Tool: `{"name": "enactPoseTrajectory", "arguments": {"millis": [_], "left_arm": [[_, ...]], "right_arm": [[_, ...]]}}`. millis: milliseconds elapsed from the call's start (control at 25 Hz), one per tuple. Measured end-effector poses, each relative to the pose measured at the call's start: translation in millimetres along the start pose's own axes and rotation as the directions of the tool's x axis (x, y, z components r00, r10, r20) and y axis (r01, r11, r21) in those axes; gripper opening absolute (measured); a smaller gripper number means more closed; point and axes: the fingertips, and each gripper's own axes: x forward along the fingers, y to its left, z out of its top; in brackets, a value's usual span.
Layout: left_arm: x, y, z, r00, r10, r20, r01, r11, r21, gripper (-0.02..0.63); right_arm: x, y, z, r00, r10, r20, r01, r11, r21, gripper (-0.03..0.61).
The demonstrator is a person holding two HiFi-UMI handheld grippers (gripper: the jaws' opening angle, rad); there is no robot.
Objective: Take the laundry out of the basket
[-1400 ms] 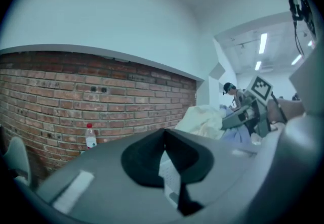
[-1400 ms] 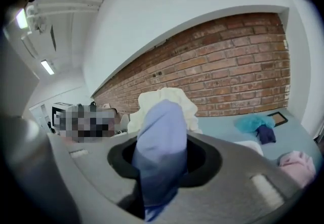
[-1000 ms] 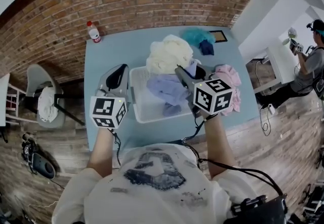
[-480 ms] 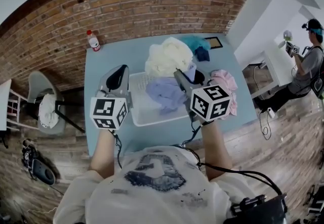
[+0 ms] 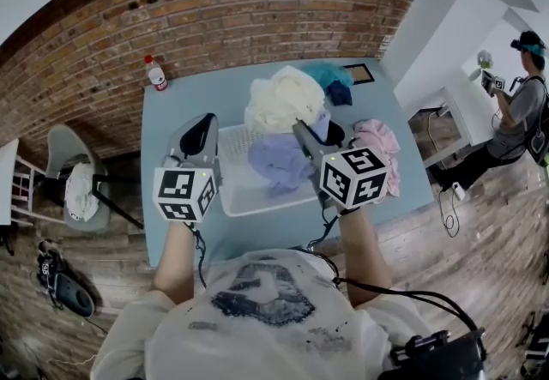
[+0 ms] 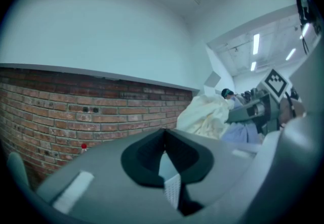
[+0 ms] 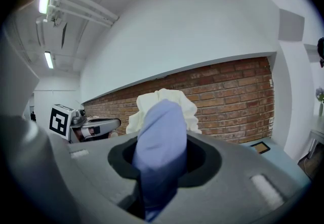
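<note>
A white mesh basket [image 5: 243, 198] stands on the blue table [image 5: 176, 99]. My right gripper [image 5: 300, 126] is shut on a lavender garment [image 5: 279, 162] that hangs over the basket's right half. In the right gripper view the lavender garment [image 7: 159, 137] fills the jaws of my right gripper [image 7: 162, 117]. My left gripper [image 5: 204, 123] sits at the basket's left rim. In the left gripper view a strip of white mesh [image 6: 172, 192] is pinched between the shut jaws of my left gripper [image 6: 163, 134]. A cream garment [image 5: 283, 99] lies just behind the basket.
A teal garment [image 5: 330, 72] and a dark blue one [image 5: 340, 93] lie at the table's far right, a pink garment [image 5: 383, 142] near its right edge. A red-capped bottle [image 5: 155, 74] stands at the far left corner. A chair [image 5: 73, 172] stands left; a person [image 5: 523, 108] is far right.
Both grippers have risen a little. The lavender garment has come up with the right gripper and hangs higher over the basket.
</note>
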Motion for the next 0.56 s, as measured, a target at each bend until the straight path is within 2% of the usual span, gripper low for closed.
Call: {"name": "enactPoseTrajectory", "arguments": {"millis": [560], "left_arm": [[3.5, -1.1, -3.0, 1.0, -0.011, -0.01, 0.011, 1.0, 0.003, -0.009]], "right_arm": [[0.7, -2.9, 1.9, 1.0, -0.001, 0.003, 0.001, 1.0, 0.004, 0.135]]}}
